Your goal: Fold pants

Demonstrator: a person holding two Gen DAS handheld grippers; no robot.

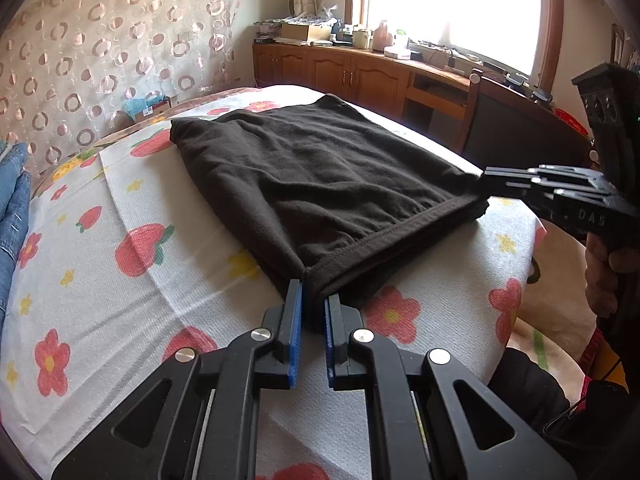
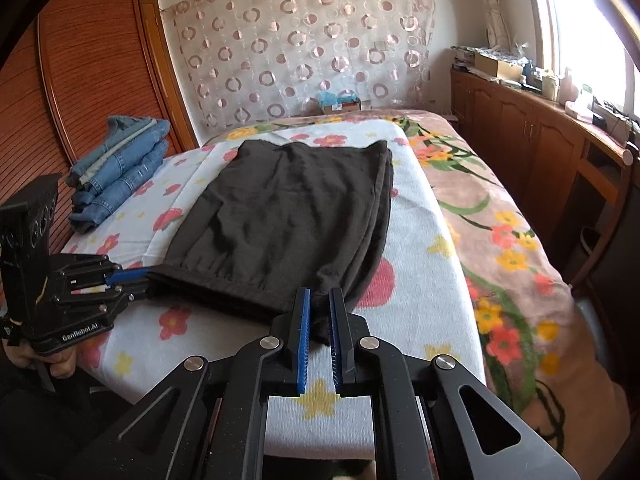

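Black pants (image 1: 320,184) lie folded flat on a flowered white towel (image 1: 120,216), hems toward me. My left gripper (image 1: 314,296) is shut on the near left hem corner, dark cloth pinched between its blue pads. In the right wrist view the same pants (image 2: 288,216) stretch away from me, and my right gripper (image 2: 320,300) is shut on the near right hem corner. The left gripper (image 2: 140,276) shows at that view's left edge, gripping the other corner. The right gripper (image 1: 486,178) enters the left wrist view from the right, at the pants' corner.
Folded blue jeans (image 2: 120,168) are stacked at the bed's left side by a wooden wardrobe (image 2: 92,64). A floral blanket (image 2: 500,216) covers the bed to the right. Wooden cabinets (image 2: 532,136) with clutter run under the window. A hand (image 1: 604,272) holds the right gripper.
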